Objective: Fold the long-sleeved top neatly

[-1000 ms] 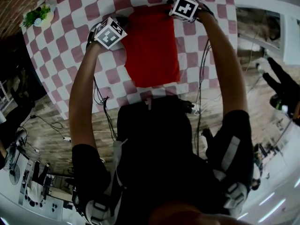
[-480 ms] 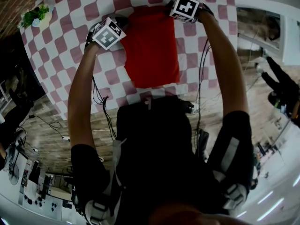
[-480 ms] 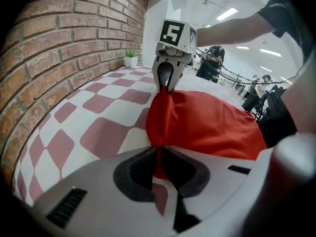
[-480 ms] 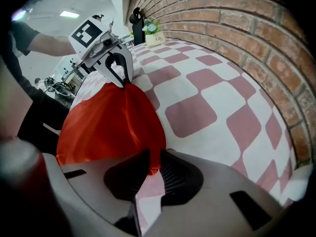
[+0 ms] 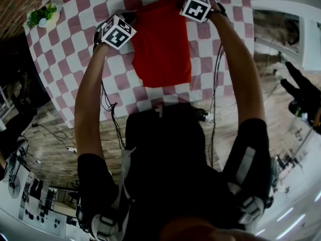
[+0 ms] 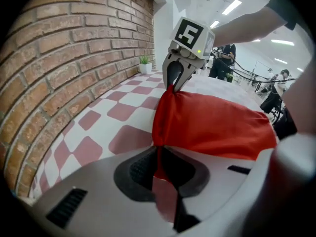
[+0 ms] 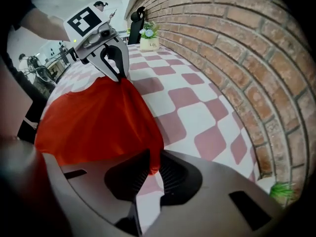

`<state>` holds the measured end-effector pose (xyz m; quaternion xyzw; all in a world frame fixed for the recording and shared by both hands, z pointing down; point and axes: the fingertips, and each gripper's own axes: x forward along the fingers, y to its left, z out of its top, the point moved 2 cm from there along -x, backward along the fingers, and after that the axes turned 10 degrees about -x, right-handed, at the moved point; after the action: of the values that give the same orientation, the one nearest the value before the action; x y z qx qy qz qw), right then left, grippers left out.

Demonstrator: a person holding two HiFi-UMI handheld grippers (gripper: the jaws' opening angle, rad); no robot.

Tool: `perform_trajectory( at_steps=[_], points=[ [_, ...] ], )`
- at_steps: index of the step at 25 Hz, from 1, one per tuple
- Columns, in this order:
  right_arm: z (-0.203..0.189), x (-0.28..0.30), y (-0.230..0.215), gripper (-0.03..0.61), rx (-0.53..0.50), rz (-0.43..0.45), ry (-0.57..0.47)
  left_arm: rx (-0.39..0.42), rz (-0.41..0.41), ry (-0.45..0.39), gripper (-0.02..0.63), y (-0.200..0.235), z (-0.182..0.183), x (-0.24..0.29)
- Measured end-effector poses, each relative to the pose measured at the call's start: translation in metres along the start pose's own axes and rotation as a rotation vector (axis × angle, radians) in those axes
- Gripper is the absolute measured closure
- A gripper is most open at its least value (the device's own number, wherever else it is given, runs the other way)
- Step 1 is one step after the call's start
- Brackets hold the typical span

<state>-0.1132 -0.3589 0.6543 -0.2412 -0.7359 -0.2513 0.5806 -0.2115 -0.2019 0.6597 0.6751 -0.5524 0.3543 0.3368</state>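
My left claw (image 6: 159, 168) is clamped on a bunched pinch of the red long-sleeved top (image 5: 163, 44) at its 10 o'clock corner. My right claw (image 7: 148, 169) has just been closing with red cloth between its pads, and it now bites the 1 o'clock corner. The top lies as a narrow strip on the checked table (image 5: 75, 59) at my 12 o'clock. Its far edge is raised between my claws and its hem at 6 o'clock rests flat.

My worry is the right bite: only a small tip of cloth sits in it, so a pull toward 6 o'clock could tug it free and drop that corner. Either claw may also hold just the upper layer, letting the tucked layers spill out. If one claw leads the other, the fold will land crooked.
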Motion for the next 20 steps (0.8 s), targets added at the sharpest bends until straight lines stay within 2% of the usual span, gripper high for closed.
perform_trajectory(
  at_steps=[4, 8, 13, 20],
  points=[
    [0.014, -0.023, -0.026, 0.528, -0.027, -0.181, -0.043, 0.026, 0.120, -0.066, 0.574, 0.016, 0.021, -0.019],
    [0.024, -0.052, -0.038, 0.528, -0.042, -0.322, -0.058, 0.066, 0.212, -0.123, 0.574, 0.024, 0.038, -0.042],
    [0.032, -0.088, -0.033, 0.528, -0.041, -0.431, -0.099, 0.115, 0.280, -0.174, 0.574, 0.017, 0.050, -0.074],
    [0.034, -0.128, 0.008, 0.528, -0.031, -0.563, -0.139, 0.157, 0.335, -0.239, 0.574, -0.014, 0.046, -0.107]
  ],
)
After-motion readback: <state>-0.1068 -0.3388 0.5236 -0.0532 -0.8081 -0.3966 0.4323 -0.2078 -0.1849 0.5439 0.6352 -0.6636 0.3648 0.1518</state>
